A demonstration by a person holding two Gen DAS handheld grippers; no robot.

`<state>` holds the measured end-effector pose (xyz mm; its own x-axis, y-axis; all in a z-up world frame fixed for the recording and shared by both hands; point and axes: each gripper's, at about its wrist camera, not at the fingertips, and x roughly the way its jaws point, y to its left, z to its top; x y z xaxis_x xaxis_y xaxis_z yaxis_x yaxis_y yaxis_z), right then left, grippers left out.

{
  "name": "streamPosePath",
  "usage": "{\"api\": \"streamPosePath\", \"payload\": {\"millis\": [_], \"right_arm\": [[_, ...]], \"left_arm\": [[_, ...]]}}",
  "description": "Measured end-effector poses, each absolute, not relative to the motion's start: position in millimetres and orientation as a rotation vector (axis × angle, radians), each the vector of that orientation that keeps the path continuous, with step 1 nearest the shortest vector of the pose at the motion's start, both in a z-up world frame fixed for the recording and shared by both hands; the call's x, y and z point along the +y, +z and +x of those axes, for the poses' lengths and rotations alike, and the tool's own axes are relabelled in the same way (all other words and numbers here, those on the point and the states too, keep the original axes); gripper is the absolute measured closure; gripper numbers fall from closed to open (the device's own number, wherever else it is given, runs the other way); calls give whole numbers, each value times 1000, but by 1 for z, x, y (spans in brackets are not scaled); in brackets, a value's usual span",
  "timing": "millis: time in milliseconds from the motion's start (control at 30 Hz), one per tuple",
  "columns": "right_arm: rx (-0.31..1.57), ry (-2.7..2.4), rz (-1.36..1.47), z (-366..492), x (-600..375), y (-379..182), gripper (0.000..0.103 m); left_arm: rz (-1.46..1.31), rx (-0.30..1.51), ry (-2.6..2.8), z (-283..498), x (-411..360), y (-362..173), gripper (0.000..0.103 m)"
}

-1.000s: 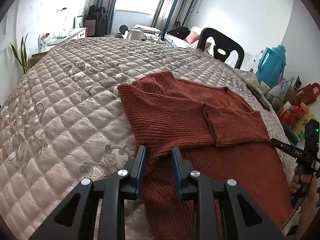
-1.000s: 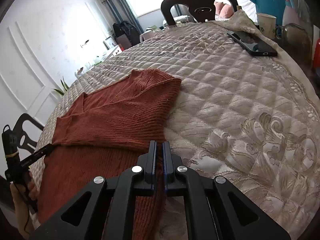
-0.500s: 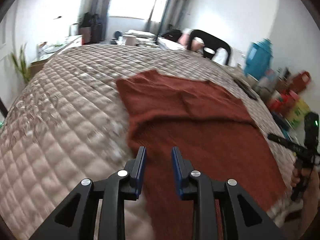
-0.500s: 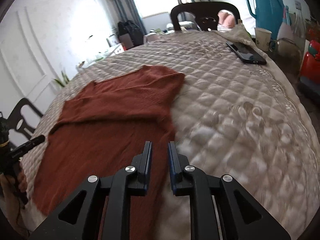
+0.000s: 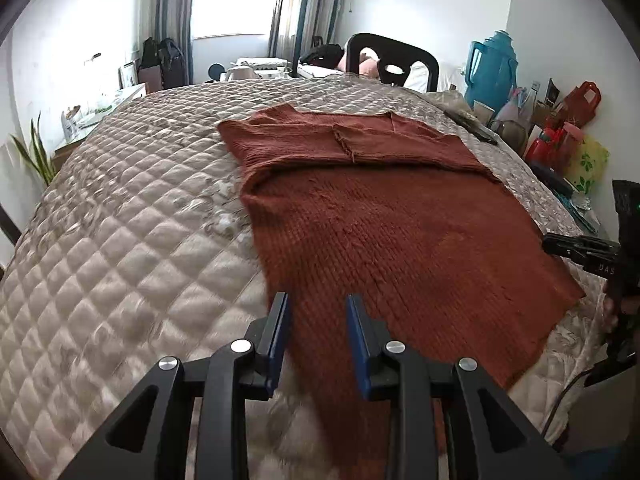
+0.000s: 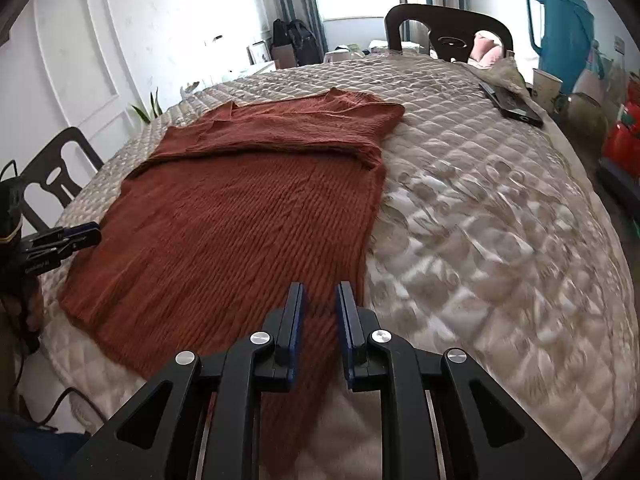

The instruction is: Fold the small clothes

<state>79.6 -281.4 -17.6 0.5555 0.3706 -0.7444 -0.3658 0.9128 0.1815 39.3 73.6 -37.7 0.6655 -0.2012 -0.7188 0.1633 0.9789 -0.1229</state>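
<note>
A rust-red knitted sweater [image 5: 392,232] lies flat on the quilted beige cover [image 5: 132,248], both sleeves folded across its chest. My left gripper [image 5: 316,304] hovers over the sweater's near left hem; its jaws are opening and nothing is between the pads. Over the near right hem, my right gripper [image 6: 320,292] stands open by a narrow gap, with cloth below it but not pinched. Each gripper also shows in the other view: the right gripper [image 5: 580,250] by the right hem corner, the left gripper [image 6: 64,238] by the left edge of the sweater [image 6: 248,216].
A black phone [image 6: 512,106] lies on the cover at the far right. A black chair [image 5: 390,60] stands behind, another chair [image 6: 56,168] at the left. A teal thermos [image 5: 494,72], a cup [image 6: 546,86] and red bags [image 5: 580,104] crowd the right side.
Both grippers have drawn back from the folded sleeves toward the near hem. The right gripper, shut on sweater cloth before, has let go. The left jaws stand wider.
</note>
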Motion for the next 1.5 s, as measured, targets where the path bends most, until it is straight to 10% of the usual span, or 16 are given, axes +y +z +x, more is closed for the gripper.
{"api": "streamPosePath", "payload": {"millis": [200,533,767,833,967,1100,1367,1500], "right_arm": [[898,406,107,60,-303,-15,67],[937,512,348,50,-309,-29,67],[934,519,341,52,-301,-31,94],[926,512,352,48,-306,-33,95],[912,500,351,44,-314,-31,96],[910,492,361,44,-321,-30,96],[949,542,415,48,-325,-34,95],[975,590,425,49,-323,-36,92]], "left_arm": [[-160,855,-196,15,87,-41,60],[-264,854,-229,-8,75,-44,44],[-27,884,-151,-8,41,-45,37],[-64,878,-145,-8,47,-44,43],[-162,887,-178,-12,67,-43,91],[-244,875,-207,-19,80,-44,91],[-484,870,-307,-20,99,-49,56],[-534,862,-296,-15,101,-51,56]]}}
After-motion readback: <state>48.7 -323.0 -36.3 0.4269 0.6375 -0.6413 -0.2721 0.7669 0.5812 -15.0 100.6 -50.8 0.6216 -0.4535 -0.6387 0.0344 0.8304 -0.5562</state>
